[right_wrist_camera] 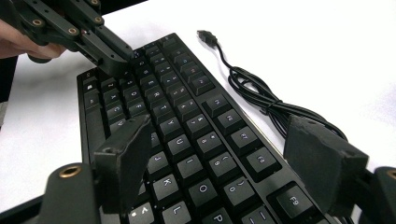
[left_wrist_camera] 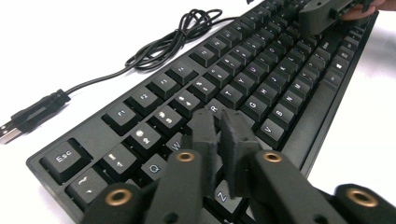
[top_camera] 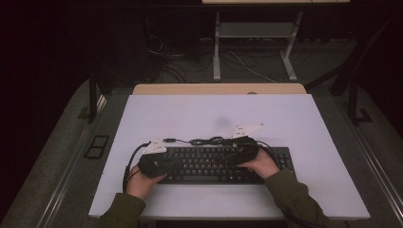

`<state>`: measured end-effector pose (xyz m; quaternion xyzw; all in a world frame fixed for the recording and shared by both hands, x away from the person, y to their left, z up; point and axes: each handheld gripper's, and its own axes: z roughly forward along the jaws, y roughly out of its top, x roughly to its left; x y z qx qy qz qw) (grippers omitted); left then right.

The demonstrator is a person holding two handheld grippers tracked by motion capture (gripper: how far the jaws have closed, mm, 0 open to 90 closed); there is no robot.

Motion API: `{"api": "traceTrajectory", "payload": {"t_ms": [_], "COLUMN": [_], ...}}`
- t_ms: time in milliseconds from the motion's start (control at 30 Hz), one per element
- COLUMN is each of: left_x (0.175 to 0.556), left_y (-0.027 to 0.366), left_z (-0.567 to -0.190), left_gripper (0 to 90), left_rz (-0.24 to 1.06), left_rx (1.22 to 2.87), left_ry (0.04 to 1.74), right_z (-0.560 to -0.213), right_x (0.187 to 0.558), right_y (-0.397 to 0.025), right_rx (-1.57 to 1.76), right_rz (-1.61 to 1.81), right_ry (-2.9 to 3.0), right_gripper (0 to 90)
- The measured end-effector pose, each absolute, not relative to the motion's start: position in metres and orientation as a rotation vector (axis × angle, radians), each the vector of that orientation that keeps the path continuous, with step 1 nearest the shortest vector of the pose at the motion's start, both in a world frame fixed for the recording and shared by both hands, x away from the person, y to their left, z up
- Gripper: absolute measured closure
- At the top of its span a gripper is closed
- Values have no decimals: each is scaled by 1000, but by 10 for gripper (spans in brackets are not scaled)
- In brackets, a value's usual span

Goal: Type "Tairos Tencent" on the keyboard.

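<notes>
Low in the frame's centre, both hands angle inward over the black keyboard (top_camera: 214, 164); the left gripper (left_wrist_camera: 218, 126) is pressed together above its letter keys, the right gripper (right_wrist_camera: 224, 154) spread wide.

Ahead of my tools the white tabletop (top_camera: 218, 111) lies bare all the way to its far edge, so there is open room to pass there. The flat black plastic keyboard (top_camera: 216, 164) takes up the near middle, and its coiled black cable (top_camera: 209, 140) with the USB plug (left_wrist_camera: 28, 117) sprawls just behind it. My left tool (left_wrist_camera: 219, 123) and right tool (right_wrist_camera: 224, 154) crowd each other over the keys. The margins to either side are free.
</notes>
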<state>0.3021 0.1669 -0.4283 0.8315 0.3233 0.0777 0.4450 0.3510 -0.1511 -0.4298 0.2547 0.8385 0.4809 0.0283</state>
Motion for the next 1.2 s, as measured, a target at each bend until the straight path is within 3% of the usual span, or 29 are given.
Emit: {"api": "traceTrajectory", "payload": {"t_ms": [667, 933, 1200], "left_x": [302, 297, 293], "left_y": [165, 159, 151], "left_z": [-429, -427, -427], "left_gripper": [336, 333, 439], "left_rz": [211, 192, 141], "left_rx": [2025, 2032, 2054], "left_ry": [825, 791, 743], "right_z": [-427, -426, -428], "right_x": [348, 347, 348], "right_y": [-155, -159, -160], "right_rx": [784, 796, 799], "right_rz": [1500, 1502, 1500], "right_ry": [2608, 2588, 2584], "right_gripper": [218, 201, 198]}}
